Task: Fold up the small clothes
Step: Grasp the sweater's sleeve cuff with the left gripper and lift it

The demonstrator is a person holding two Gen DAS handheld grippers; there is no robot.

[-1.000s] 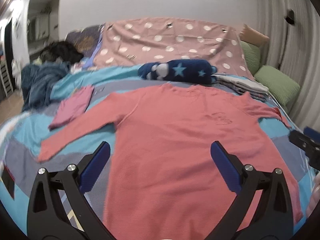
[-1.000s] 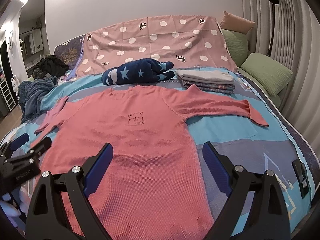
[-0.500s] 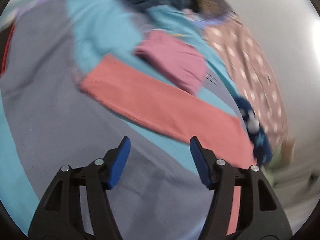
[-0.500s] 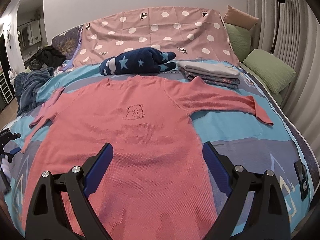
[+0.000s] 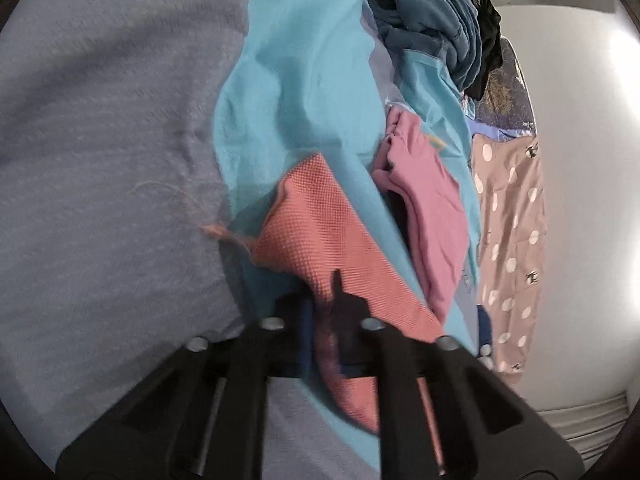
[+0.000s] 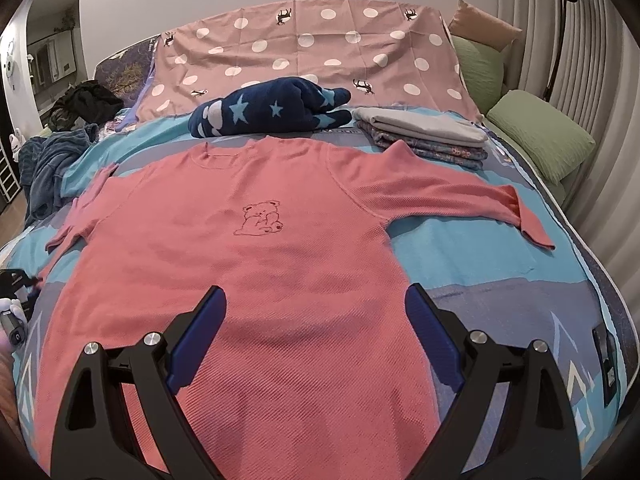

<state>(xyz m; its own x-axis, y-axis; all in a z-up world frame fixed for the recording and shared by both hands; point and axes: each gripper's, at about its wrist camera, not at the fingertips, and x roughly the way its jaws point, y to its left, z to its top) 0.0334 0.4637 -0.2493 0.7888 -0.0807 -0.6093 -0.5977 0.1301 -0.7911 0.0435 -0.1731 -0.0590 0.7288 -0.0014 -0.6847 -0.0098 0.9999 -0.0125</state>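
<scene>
1. The pink shirt (image 6: 256, 264) lies flat on the bed (image 6: 460, 256).
2. The left gripper (image 5: 326, 304) has its fingers pinched on the shirt's sleeve end (image 5: 316, 224).
3. The right gripper (image 6: 316, 336) hangs over the shirt, fingers wide apart, holding nothing.

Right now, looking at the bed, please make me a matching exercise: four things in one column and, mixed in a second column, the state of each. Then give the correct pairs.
Things:
1. left tool
2. right tool
3. coral shirt
4. grey clothes

States:
A. folded in a stack near the green pillows
B. open, over the shirt's lower part
C. shut on the shirt's sleeve end
D. spread flat, bear drawing facing up

Pairs: 1-C, 2-B, 3-D, 4-A
</scene>
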